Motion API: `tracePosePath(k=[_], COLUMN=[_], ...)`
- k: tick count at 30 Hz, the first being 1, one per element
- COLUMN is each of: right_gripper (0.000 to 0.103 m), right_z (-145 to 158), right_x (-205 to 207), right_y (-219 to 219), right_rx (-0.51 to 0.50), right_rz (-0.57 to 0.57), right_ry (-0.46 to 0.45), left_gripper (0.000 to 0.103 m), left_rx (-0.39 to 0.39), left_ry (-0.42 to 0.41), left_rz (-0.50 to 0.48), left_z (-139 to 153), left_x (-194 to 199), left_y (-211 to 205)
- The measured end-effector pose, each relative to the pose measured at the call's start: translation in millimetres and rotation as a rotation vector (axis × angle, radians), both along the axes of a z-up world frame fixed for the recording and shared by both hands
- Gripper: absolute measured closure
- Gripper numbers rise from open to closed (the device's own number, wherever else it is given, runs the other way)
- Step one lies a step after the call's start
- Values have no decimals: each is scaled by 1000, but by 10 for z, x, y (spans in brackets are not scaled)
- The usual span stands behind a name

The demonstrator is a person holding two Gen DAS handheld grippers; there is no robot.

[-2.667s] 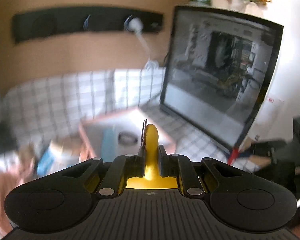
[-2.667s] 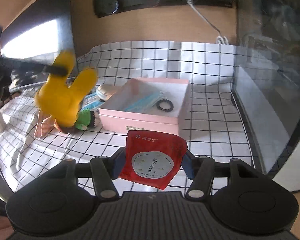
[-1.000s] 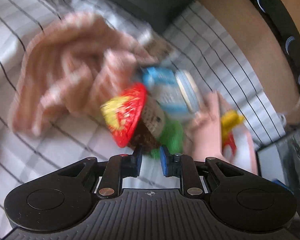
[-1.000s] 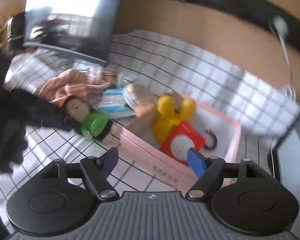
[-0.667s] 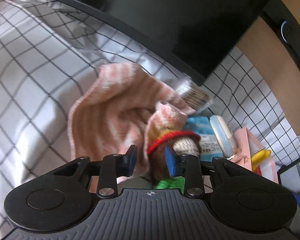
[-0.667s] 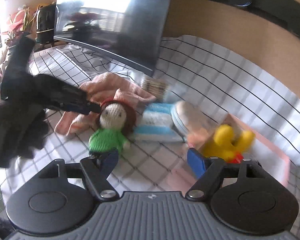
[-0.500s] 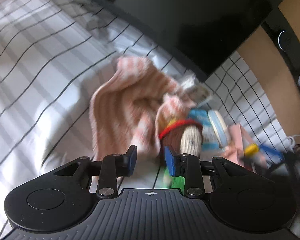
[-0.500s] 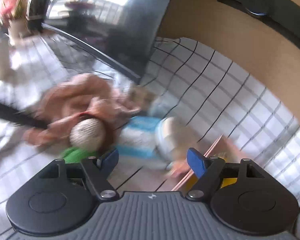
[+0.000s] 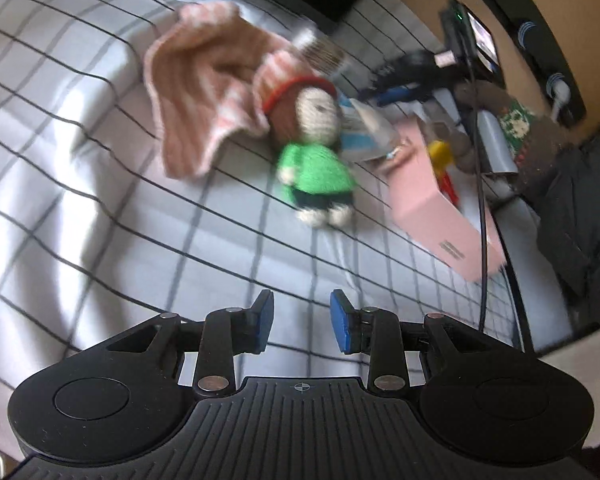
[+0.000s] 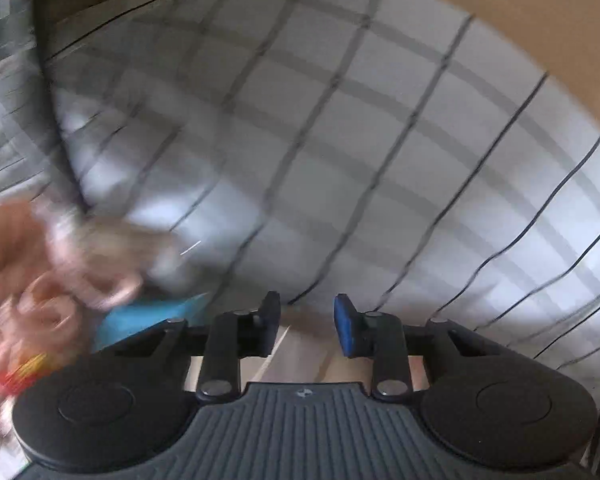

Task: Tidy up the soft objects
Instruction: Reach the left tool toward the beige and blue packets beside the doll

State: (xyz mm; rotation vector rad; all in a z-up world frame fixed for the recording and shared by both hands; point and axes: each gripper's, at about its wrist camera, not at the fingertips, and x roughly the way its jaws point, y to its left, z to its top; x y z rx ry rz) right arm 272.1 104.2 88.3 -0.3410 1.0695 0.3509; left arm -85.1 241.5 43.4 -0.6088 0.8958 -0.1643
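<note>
A knitted doll [image 9: 316, 148] with a green body and red hat lies on the checked cloth, its head against a pink striped cloth [image 9: 204, 80]. A pink box [image 9: 432, 200] to its right holds a yellow plush toy [image 9: 440, 152] and something red. My left gripper [image 9: 302, 322] is open and empty, well short of the doll. My right gripper [image 10: 306, 320] is open and empty, close over a blue packet [image 10: 152, 316]; the pink cloth [image 10: 28, 280] is a blur at its left. In the left wrist view the right gripper [image 9: 404, 80] reaches in above the packet.
A dark monitor base edges the cloth at the top. A brush head [image 9: 320, 50] lies beside the pink cloth. A blue-and-white packet [image 9: 360, 128] sits between the doll and the box. A black cable [image 9: 482, 200] hangs over the box. A wooden wall [image 10: 500, 20] backs the table.
My left gripper has let go of the doll and backed away. Both grippers dropped the yellow toy and red packet into the box earlier. My right gripper has swung in close over the blue packet.
</note>
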Motion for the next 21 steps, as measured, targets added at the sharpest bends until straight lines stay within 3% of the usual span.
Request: tracePosePath(k=[6, 8, 10, 14, 17, 18, 19, 21], right_gripper=[73, 73, 79, 79, 61, 50, 50, 51], right_z=[116, 62, -4, 4, 28, 45, 72, 80], right_x=[-810, -1067, -1290, -1846, -1997, -2063, -2142, -2134], right_y=[-48, -173, -313, -509, -599, -628, -677, -732], right_rx=[108, 164, 205, 205, 167, 147, 120, 118], right_rz=[83, 69, 60, 88, 75, 77, 69, 51], right_ry=[72, 155, 186, 108, 22, -20, -82, -114], left_gripper=[69, 69, 69, 69, 69, 69, 69, 69], left_rx=[-7, -3, 0, -2, 26, 39, 59, 86], left_ry=[-30, -40, -50, -71, -79, -94, -119, -172], left_rz=[-49, -42, -38, -54, -31, -25, -28, -59], left_z=[50, 85, 122, 208, 264, 304, 368, 495], left_x=[135, 203, 269, 414, 545, 579, 604, 687], left_y=[-57, -39, -29, -68, -141, -183, -232, -327])
